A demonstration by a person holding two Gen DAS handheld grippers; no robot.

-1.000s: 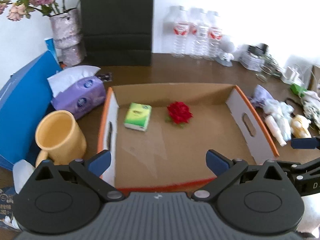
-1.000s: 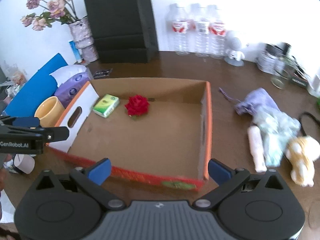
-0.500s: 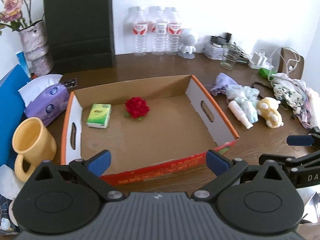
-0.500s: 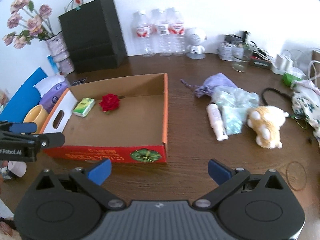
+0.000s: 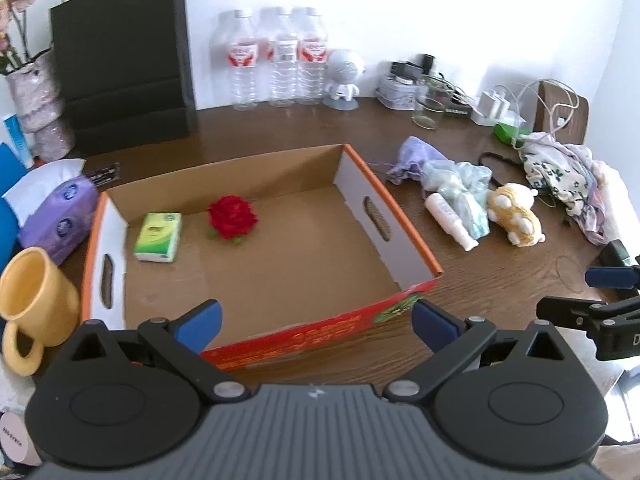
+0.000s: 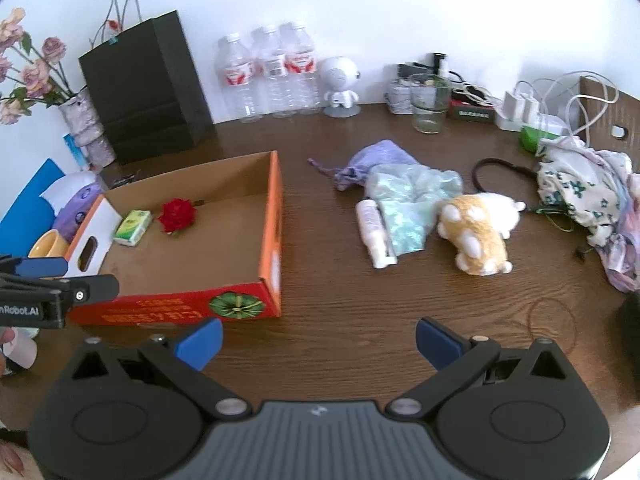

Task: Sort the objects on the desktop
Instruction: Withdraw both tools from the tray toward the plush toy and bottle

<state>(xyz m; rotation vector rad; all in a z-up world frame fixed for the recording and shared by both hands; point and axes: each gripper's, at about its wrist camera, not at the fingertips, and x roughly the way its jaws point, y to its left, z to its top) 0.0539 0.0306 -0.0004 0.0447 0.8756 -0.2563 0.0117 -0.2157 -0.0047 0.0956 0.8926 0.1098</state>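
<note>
Both grippers have pulled back from the box (image 5: pixel 400 236), which sits left of centre holding a rose (image 5: pixel 232 216) and tissue pack (image 5: pixel 158 236) (far-left corner). Left gripper (image 5: pixel 316 322) and right gripper (image 6: pixel 318 342) gape empty over bare table (image 6: pixel 340 288); toy (image 6: pixel 476 232) lies right.

Left gripper (image 5: pixel 316 326): black linkage arms, silver pivot screws, blue pads on fingertips (image 5: pixel 199 320); ribbed grey housing flanked by two black round covers, small white logo at centre. Right gripper (image 6: pixel 319 342): same build, blue pads, silver screws. White lettering "nRobot.AI" seen on left gripper's side in right wrist view; "D" noted on right gripper's side in left wrist view.
</note>
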